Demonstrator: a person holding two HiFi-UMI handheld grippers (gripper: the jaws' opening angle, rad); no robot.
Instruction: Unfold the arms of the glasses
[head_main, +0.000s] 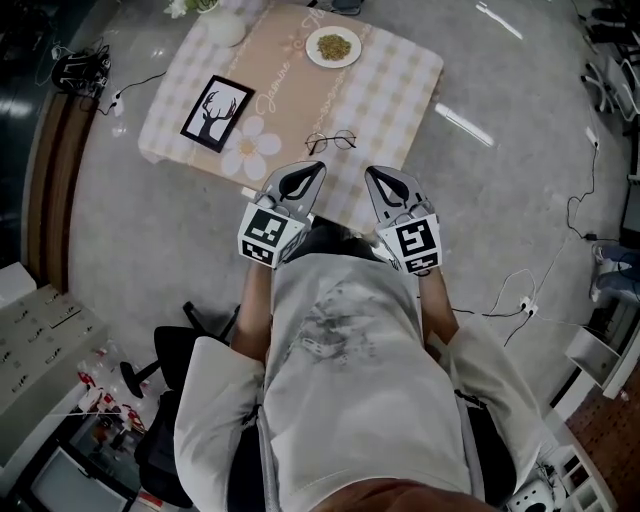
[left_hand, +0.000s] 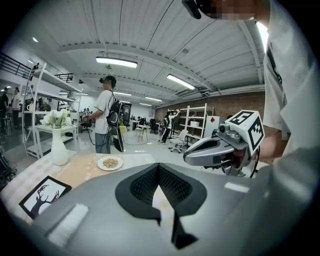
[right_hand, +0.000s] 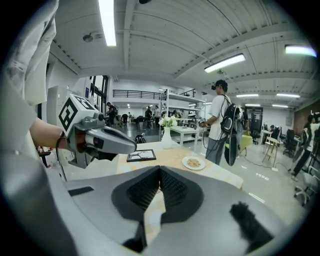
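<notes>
Near the surface's (head_main: 405, 100) front edge lie the glasses (head_main: 331, 140), open cloth around them; at 7 and 5 o'clock hover the left gripper (head_main: 316, 168) and right gripper (head_main: 372, 172), jaws clenched, empty.

L gripper (left_hand: 159, 169) jaws together; R gripper (left_hand: 187, 157) beside; plate (left_hand: 110, 162), deer pic (left_hand: 44, 196) on table (left_hand: 75, 171)

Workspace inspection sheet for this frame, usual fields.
Surface: table under a checked cloth.
Job's things: glasses lying near the front edge, untouched.
Clutter: plate of food, framed deer picture, vase.
Grippers: left gripper and right gripper both shut, empty, just short of the glasses.
Cables: cables on the floor, both sides of the table.
Surroundings: person with a backpack, shelves.
</notes>
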